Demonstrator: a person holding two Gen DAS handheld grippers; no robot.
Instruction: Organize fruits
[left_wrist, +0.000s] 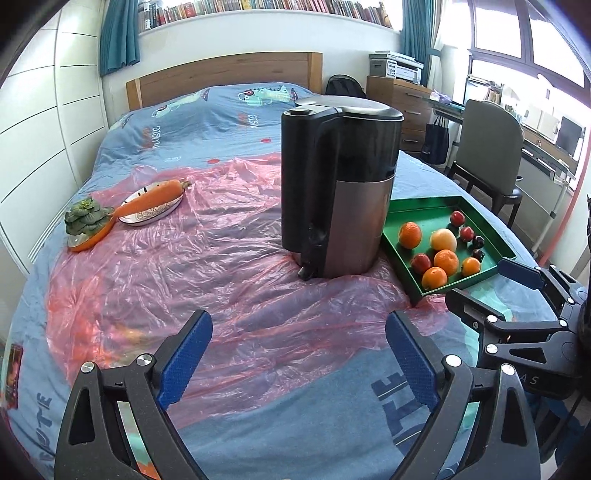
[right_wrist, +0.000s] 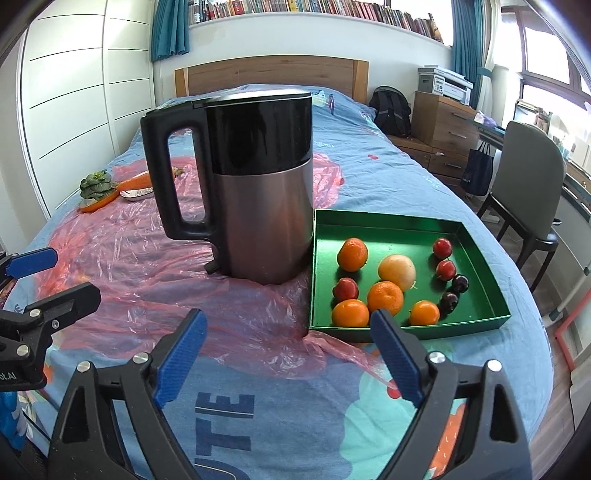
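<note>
All fruits (right_wrist: 385, 297) sit loose in the green tray (right_wrist: 409, 222) on the bed, right of the kettle (right_wrist: 258, 184). Left tongs (left_wrist: 299, 354) and right tongs (right_wrist: 288, 354) both open, empty. Judging: sorting not yet started or already finished, can't tell.

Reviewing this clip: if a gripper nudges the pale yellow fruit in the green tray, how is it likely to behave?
The pale yellow fruit looks round and smooth, so it would probably roll rather than slide. It sits close against an orange, which would likely get bumped too. The green tray has a raised rim that should stop it. Both hand-held grippers, right and left, are open and empty.
</note>
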